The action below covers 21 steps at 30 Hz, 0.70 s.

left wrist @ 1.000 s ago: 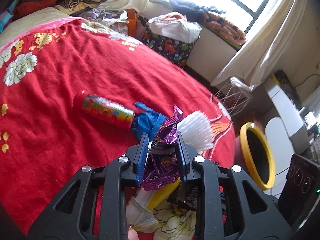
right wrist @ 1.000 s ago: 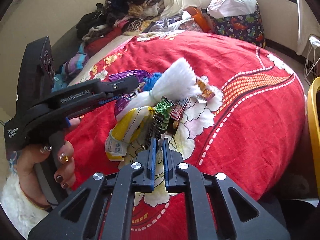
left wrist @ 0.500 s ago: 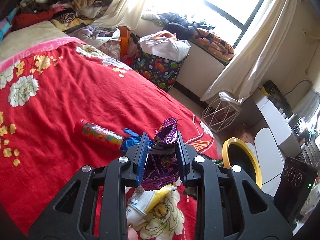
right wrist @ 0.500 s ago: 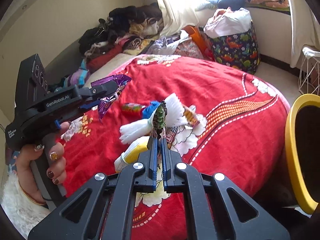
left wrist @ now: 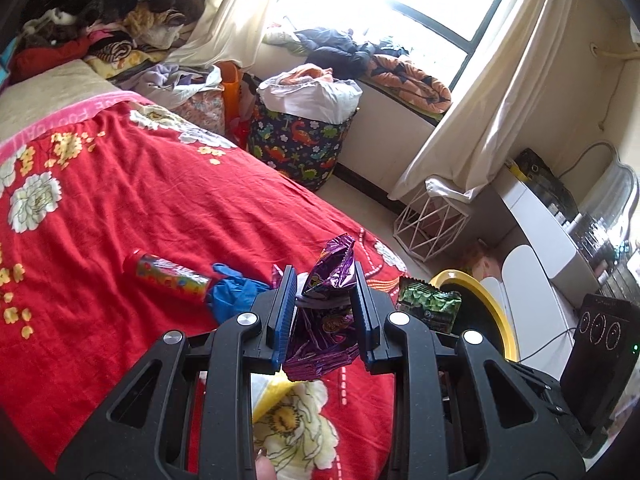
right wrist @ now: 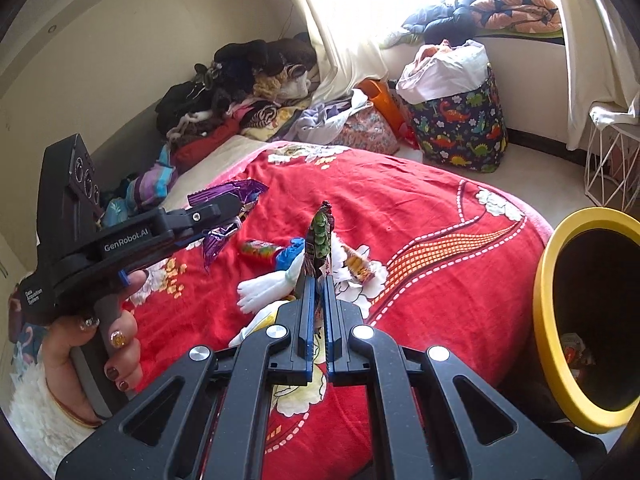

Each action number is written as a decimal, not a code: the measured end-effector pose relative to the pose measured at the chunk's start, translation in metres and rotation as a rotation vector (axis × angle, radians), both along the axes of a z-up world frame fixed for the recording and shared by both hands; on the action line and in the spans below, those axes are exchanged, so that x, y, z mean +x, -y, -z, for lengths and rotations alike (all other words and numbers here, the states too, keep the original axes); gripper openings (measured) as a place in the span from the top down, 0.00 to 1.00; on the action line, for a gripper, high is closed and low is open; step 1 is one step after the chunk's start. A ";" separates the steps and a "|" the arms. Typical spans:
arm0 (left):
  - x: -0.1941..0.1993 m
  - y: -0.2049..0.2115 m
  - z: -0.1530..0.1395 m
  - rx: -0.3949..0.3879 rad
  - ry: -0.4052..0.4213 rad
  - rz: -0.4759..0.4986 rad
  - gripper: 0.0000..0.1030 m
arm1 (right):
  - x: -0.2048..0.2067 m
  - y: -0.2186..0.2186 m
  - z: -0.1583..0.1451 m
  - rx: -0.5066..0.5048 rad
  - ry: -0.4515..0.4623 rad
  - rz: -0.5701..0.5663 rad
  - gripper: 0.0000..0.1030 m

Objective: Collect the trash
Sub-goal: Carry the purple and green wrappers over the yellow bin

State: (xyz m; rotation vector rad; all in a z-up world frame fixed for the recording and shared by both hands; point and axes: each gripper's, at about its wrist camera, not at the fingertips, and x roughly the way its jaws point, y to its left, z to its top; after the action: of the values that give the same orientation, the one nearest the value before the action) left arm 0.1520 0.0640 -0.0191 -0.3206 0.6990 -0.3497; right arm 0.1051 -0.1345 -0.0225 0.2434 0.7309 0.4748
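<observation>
Red flowered bedspread [left wrist: 132,200] lies below: left tongs [left wrist: 325,312] clamp a crinkled purple foil wrapper [left wrist: 330,276]; right tongs [right wrist: 316,312] pinch a thin green wrapper [right wrist: 321,232] edge-on.

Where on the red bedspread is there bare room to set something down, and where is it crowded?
Bare: the red bedspread between the pink border and the candy tube. Crowded: near the foot, where tube, blue glove and white bundle lie close together.

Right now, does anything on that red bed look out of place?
Yes: litter lies on the red blanket, namely a colourful tube, a crumpled blue glove and a white brush-like thing. Trash doesn't belong on bedding.
</observation>
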 end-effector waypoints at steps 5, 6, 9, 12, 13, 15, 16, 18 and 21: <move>-0.003 0.014 -0.003 0.014 0.009 0.022 0.80 | -0.005 0.007 -0.005 0.001 0.016 0.016 0.96; -0.003 0.017 -0.004 0.018 0.010 0.028 0.80 | -0.005 0.008 -0.006 0.002 0.019 0.019 0.96; -0.004 0.027 -0.006 0.029 0.014 0.043 0.80 | -0.007 0.014 -0.009 0.000 0.030 0.030 0.96; -0.005 0.035 -0.007 0.035 0.017 0.054 0.80 | -0.008 0.022 -0.013 -0.003 0.044 0.048 0.96; -0.005 0.038 -0.007 0.034 0.019 0.058 0.80 | -0.008 0.025 -0.014 -0.003 0.047 0.053 0.96; -0.007 0.044 -0.008 0.038 0.021 0.065 0.80 | -0.009 0.031 -0.015 -0.003 0.053 0.067 0.96; -0.007 0.047 -0.009 0.038 0.023 0.070 0.80 | -0.009 0.034 -0.016 -0.001 0.054 0.075 0.96; -0.007 0.052 -0.009 0.039 0.023 0.080 0.80 | -0.009 0.041 -0.016 0.000 0.059 0.091 0.96; -0.008 0.061 -0.010 0.043 0.024 0.097 0.80 | -0.008 0.053 -0.017 0.006 0.061 0.120 0.96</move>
State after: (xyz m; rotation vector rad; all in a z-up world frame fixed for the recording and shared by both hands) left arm 0.1442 0.0028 -0.0093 -0.2418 0.6989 -0.4290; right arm 0.0972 -0.1871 -0.0059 0.2758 0.6511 0.3688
